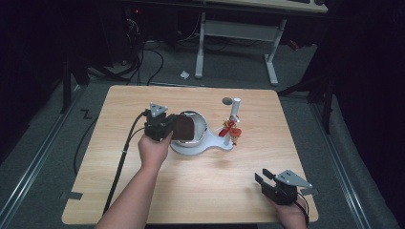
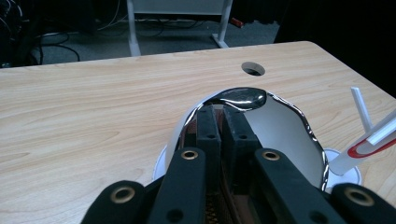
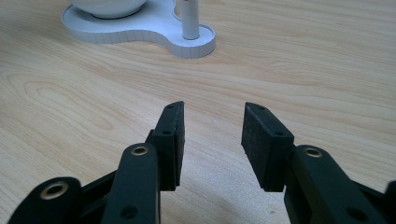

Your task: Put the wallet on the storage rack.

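Observation:
A shiny metal bowl [image 1: 203, 125] sits on a white stand [image 1: 191, 149] at mid-table. A white post [image 1: 234, 112] on the stand carries a red ornament [image 1: 231, 130]. My left gripper [image 1: 175, 128] reaches over the bowl's left rim, shut on a thin dark brown flat piece [image 1: 185, 128]. In the left gripper view its jaws [image 2: 220, 111] stand almost together inside the chrome rim [image 2: 243, 97], with a sliver of brown [image 2: 216, 205] between them. My right gripper [image 1: 263, 175] rests at the table's front right, open [image 3: 212, 135] with nothing between its jaws.
A round cable hole [image 1: 228, 100] lies behind the stand. The right gripper view has the stand's base [image 3: 140, 32] and post [image 3: 190, 18] far ahead across bare wood. A desk frame [image 1: 236, 33] and cables stand on the floor beyond the table.

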Tool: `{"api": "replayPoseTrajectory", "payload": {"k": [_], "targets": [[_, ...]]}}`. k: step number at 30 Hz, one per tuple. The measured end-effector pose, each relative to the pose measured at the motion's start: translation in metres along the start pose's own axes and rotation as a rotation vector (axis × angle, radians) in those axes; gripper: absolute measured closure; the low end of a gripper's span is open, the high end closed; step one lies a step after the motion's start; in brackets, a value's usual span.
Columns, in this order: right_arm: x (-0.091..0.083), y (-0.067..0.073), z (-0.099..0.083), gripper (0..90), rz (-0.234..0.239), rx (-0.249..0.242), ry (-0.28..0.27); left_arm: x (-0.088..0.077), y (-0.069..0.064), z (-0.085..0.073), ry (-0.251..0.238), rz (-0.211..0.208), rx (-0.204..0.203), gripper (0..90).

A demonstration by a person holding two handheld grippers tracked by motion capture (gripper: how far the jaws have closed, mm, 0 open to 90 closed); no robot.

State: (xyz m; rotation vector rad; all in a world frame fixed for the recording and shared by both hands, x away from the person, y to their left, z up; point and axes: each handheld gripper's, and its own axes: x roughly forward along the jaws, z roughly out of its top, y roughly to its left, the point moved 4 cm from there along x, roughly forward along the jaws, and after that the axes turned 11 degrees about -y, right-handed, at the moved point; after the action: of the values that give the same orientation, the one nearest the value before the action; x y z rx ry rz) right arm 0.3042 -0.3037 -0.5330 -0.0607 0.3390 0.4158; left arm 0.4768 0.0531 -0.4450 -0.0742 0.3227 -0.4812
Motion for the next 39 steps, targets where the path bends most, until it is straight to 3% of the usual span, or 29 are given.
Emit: {"api": "replayPoseTrajectory", "payload": {"k": [10,15,19,26,39], "targets": [[0.001,0.000,0.000,59.7,0.005,0.000,0.001,-0.001,-0.005,0.000,-0.031,-0.008,-0.023,83.0],[0.002,0.001,-0.001,59.5,0.007,-0.003,0.006,-0.004,-0.004,0.004,-0.073,-0.031,-0.043,70.5],[0.002,0.002,-0.001,59.5,0.006,-0.005,0.006,-0.008,-0.003,0.003,-0.079,-0.037,-0.035,67.2],[0.003,0.000,-0.002,59.5,0.008,0.000,0.013,-0.018,0.002,0.003,-0.075,-0.063,-0.048,54.0],[0.003,0.001,-0.003,58.3,0.006,-0.004,0.018,-0.054,0.022,-0.004,-0.070,-0.085,0.031,37.5]]}}
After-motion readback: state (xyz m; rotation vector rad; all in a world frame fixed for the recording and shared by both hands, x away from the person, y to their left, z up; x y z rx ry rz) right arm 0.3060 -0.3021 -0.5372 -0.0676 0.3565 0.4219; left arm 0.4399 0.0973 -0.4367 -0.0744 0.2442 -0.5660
